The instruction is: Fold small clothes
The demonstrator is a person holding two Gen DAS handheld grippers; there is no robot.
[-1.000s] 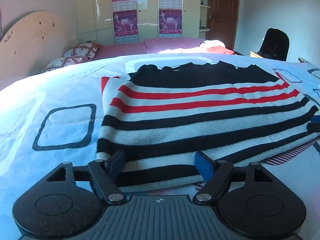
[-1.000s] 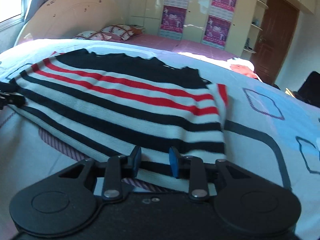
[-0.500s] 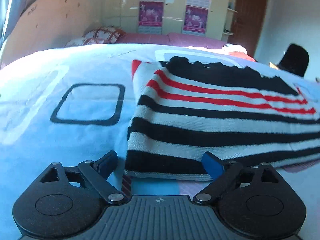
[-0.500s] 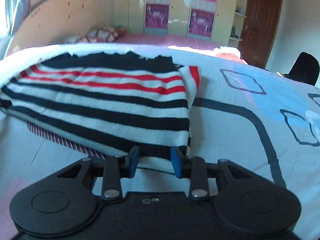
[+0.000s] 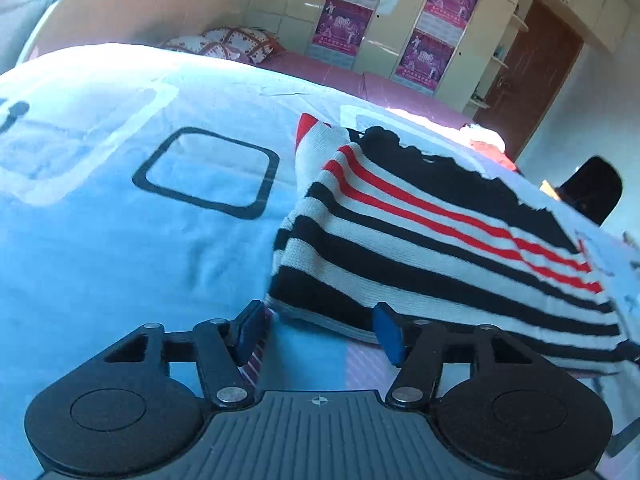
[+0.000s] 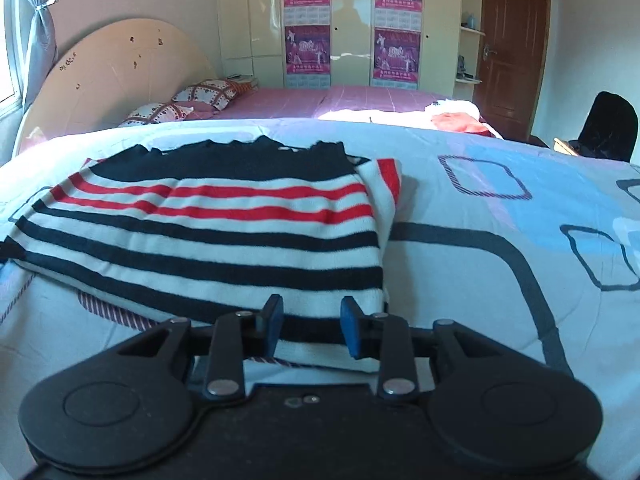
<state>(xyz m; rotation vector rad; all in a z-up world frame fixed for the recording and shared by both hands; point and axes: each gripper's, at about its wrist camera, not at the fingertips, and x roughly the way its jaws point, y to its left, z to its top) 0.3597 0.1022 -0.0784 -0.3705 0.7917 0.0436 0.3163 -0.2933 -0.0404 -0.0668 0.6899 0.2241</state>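
Lying folded striped sweater point(image 6: 224, 232), blue bedsheet point(image 6: 500, 280)

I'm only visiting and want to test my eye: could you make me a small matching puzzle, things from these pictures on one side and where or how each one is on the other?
Things
1. striped sweater
2. patterned pillows
3. black chair
4. left gripper

Descriptions
A. open, just short of the garment's hem
B. by the curved headboard
C. lying flat on the blue bedspread
D. at the far right, near the brown door

Pairs: 1-C, 2-B, 3-D, 4-A
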